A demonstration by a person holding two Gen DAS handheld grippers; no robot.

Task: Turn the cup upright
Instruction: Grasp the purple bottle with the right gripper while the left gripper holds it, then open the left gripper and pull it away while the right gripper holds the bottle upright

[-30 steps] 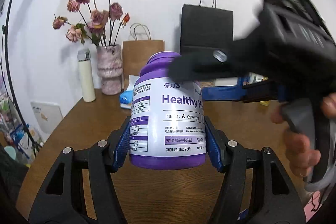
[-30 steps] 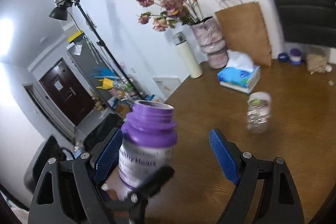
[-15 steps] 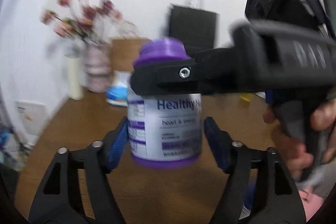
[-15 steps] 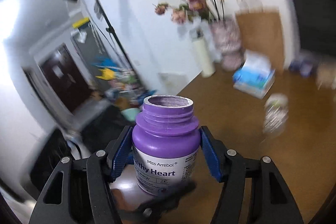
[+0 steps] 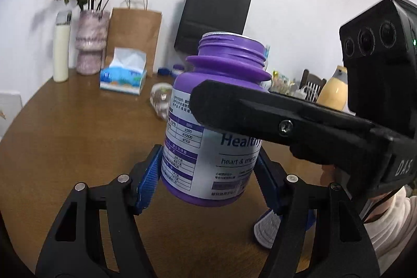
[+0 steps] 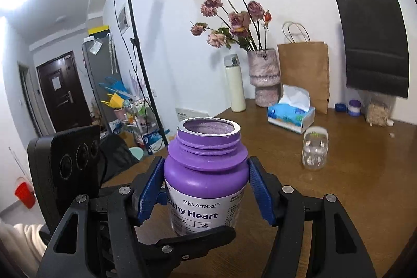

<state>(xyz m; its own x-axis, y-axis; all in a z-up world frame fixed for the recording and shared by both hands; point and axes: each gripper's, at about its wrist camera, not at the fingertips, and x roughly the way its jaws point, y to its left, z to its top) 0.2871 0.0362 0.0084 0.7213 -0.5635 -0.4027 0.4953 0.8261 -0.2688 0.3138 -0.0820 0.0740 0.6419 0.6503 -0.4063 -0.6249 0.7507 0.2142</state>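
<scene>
A small clear glass cup [image 5: 159, 104] [image 6: 314, 153] stands on the brown table [image 5: 65, 137] beyond both grippers; which way up it is I cannot tell. Neither gripper touches it. An open purple supplement bottle [image 5: 187, 137] [image 6: 206, 160] with a white label is held upright above the table. My left gripper [image 5: 208, 183] is shut on its lower body. The right gripper [image 6: 206, 190] is shut on its shoulder, and one of its black fingers [image 5: 260, 116] crosses the bottle in the left wrist view.
At the table's far edge stand a tissue box [image 6: 290, 116], a pink vase of dried flowers [image 6: 264, 77], a white flask [image 6: 235, 85], and brown [image 6: 305, 69] and black paper bags [image 6: 375, 43]. A light stand [image 6: 135, 43] rises left of the table.
The right gripper, open beside the bottle a second ago, has closed around its shoulder. The left gripper keeps its hold, and the bottle now leans slightly in its view.
</scene>
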